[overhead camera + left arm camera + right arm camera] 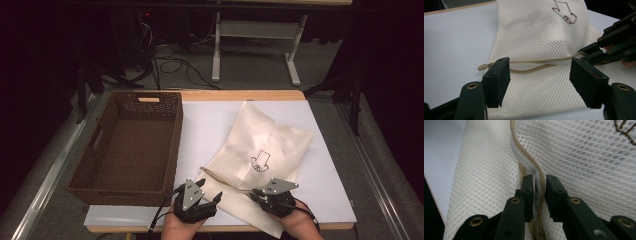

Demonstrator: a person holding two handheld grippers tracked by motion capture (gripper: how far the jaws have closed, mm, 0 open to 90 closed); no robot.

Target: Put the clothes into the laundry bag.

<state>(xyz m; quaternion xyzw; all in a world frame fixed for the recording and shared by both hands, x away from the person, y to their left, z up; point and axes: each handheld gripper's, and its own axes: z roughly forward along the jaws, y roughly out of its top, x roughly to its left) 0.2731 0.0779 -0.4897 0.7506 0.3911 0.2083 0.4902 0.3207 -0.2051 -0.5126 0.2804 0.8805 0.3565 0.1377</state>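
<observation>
A cream mesh bag (pixel 260 145) with a brown arrow drawing lies flat on the white table sheet (pixel 205 125). Its tan zipper (pixel 536 61) runs along the near edge, part open, with the pull tab (pixel 482 67) at the left end. My left gripper (pixel 210 190) stands open at the bag's near left corner; in the left gripper view its jaws (pixel 540 75) are wide apart above the mesh (pixel 541 32) and touch nothing. My right gripper (pixel 256 193) sits on the zipper farther right. Its jaws (pixel 539 180) are close together with the zipper (pixel 529 157) running between them, and a slight gap shows.
A dark brown wicker basket (pixel 172 150) with nothing in it stands at the left of the table, beside the sheet. The table's wooden far edge (pixel 240 95) lies behind the bag. Beyond it are floor cables and a white table frame (pixel 216 50).
</observation>
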